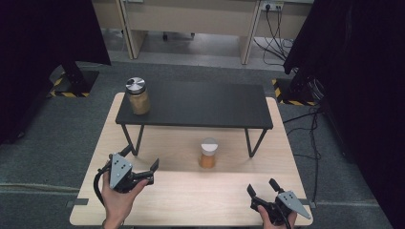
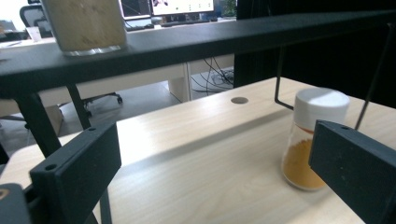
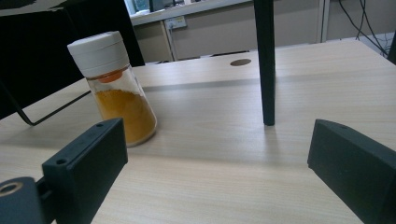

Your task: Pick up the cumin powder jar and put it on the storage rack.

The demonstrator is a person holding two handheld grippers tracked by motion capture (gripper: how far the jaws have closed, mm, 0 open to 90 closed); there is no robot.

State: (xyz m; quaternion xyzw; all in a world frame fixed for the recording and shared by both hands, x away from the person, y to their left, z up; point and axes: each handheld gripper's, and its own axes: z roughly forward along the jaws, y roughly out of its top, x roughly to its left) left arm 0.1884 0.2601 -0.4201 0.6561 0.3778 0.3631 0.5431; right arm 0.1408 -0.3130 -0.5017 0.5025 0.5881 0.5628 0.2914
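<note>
A small spice jar [image 1: 208, 153] with a white cap and orange powder stands upright on the wooden table [image 1: 191, 200], just in front of the black shelf [image 1: 196, 104]. It appears in the left gripper view [image 2: 314, 140] and in the right gripper view [image 3: 114, 88]. A larger jar [image 1: 137, 96] with a metal lid and tan contents stands on the shelf's left end, its base [image 2: 86, 25] visible from below. My left gripper [image 1: 142, 163] is open, left of the spice jar. My right gripper [image 1: 262, 187] is open near the front right edge. Both hold nothing.
The shelf stands on thin black wire legs [image 1: 253, 142] that rest on the table; one leg [image 3: 265, 60] rises close ahead of the right gripper. Black curtains [image 1: 43, 33] hang at both sides. Cables [image 1: 305, 114] lie on the floor to the right.
</note>
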